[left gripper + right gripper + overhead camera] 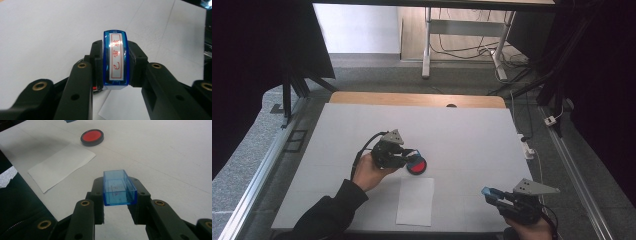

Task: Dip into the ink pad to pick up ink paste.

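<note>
My left gripper [408, 155] is shut on a blue stamp [115, 60], whose white face with red characters points at the camera in the left gripper view. It hovers at the left edge of a round black ink pad with a red centre [416, 166], just beside or over it. My right gripper [490, 193] sits near the table's front right, shut on a clear blue open-topped stamp cap [119, 188]. From the right gripper view, the ink pad [92, 137] lies far ahead to the left.
A white sheet of paper [415, 201] lies near the front edge, between the two hands. The white table cover [462, 130] stretches bare behind the pad. A dark sleeve [15, 202] fills the lower left of the right gripper view. Floor cables run beyond the table's right edge.
</note>
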Demonstrator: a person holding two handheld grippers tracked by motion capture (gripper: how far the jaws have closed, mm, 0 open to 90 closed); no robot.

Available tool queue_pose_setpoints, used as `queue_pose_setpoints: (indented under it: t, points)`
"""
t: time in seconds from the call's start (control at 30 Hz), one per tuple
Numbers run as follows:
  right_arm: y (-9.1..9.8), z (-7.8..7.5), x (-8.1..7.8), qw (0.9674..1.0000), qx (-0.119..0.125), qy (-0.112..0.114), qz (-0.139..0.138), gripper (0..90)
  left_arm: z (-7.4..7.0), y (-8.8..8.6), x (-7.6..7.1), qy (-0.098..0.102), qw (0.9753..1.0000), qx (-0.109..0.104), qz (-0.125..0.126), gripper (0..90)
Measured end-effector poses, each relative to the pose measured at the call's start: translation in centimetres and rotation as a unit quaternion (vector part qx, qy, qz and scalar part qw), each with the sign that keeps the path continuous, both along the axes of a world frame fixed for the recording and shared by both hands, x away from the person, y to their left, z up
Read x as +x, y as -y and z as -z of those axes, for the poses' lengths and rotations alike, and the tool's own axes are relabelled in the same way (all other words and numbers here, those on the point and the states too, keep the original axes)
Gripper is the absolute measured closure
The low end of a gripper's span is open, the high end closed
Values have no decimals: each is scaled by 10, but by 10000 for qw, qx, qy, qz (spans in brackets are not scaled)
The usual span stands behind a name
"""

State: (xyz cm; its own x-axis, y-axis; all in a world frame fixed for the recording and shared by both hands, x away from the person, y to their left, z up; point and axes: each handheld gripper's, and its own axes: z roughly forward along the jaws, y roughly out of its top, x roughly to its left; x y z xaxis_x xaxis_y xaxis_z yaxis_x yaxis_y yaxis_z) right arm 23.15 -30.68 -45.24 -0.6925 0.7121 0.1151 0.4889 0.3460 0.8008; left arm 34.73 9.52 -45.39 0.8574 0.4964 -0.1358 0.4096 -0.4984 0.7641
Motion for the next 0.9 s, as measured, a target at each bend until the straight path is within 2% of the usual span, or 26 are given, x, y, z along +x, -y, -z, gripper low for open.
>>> queue_pose_setpoints:
  t: [0.4, 0.6, 0.9]
  points:
    - [-1, 0, 0, 10000, -58, -6, 31, 686, 15, 13, 17, -121, 9994, 281, -138, 699]
    - [-2, 0, 0, 9999, -148, 13, 16, 686, 23, 17, 21, -139, 9989, 400, -183, 699]
    - [-2, 0, 0, 9999, -147, 6, 15, 686, 34, 19, 25, -172, 9981, 537, -256, 698]
